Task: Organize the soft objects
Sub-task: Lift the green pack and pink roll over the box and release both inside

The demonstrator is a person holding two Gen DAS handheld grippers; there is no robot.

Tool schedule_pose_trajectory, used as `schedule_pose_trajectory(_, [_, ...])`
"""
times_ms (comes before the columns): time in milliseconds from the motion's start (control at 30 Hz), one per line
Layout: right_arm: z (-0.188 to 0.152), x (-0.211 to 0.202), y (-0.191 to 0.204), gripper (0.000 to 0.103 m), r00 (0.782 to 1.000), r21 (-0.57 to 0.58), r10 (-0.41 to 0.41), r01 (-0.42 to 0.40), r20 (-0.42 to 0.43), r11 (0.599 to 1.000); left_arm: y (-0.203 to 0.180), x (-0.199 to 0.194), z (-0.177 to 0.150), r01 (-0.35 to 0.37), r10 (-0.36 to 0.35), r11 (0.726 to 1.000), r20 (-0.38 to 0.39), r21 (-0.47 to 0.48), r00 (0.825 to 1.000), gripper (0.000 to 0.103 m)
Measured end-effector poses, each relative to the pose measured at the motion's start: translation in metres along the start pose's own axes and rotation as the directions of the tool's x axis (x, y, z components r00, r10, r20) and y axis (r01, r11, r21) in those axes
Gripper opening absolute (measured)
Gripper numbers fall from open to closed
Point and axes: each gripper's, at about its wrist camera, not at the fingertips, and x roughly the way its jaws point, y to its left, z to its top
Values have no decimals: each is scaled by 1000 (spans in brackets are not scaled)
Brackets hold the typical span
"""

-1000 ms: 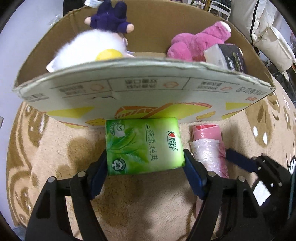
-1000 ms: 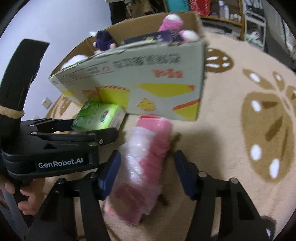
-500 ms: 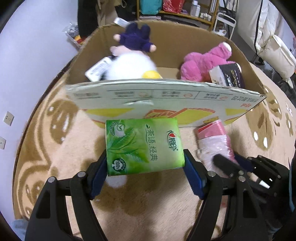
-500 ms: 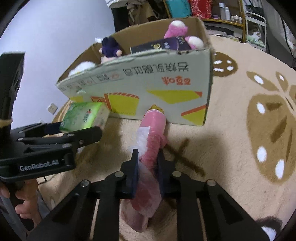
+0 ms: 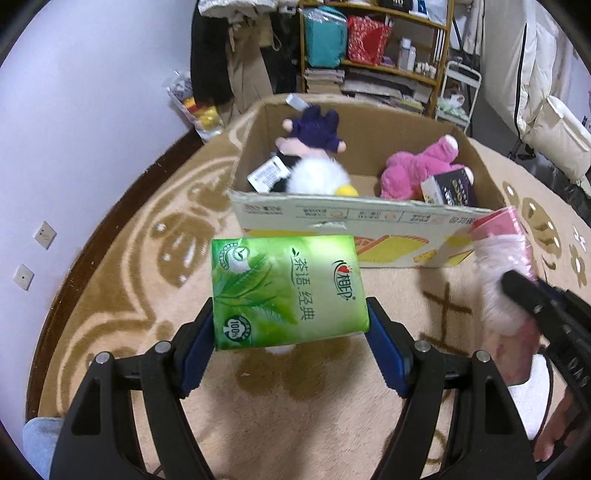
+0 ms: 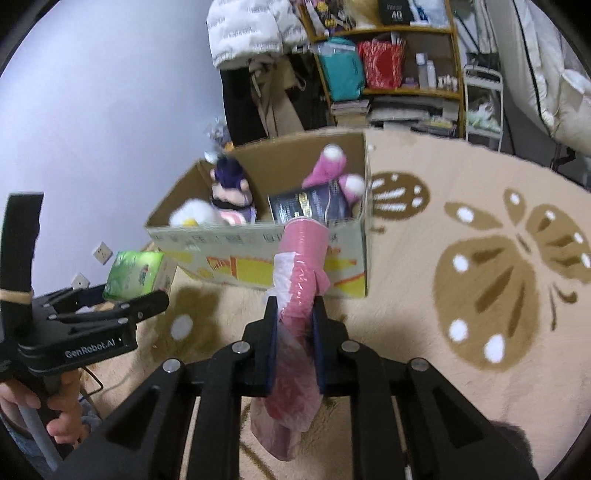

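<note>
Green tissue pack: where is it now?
Clamped in the left gripper, the green tissue pack sits centre of the left wrist view, above the carpet before the cardboard box.

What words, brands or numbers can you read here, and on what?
"茶语·经典": green tissue pack, held in the left tool.
"100%": round badge on the same pack.
"GenRobot.AI": body of the left tool, seen from the right wrist view.
"40": dark box on the shelf.
Cardboard box: rim print too small to read.
Dark packet in the box: gold print blurred.
Pink roll in the right tool: no text.
</note>
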Motion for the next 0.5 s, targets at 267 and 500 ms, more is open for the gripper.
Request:
schedule_pose_trajectory(267, [13,-35,9,17,995,-24,-16,19,102,1000,7,-30,14,-18,18,1000,99,4,995,75])
schedule_pose_trajectory(500, [33,-46,16,17,986,-42,-22,30,165,999,3,-51,34,-54,43,997,208,47,977,75])
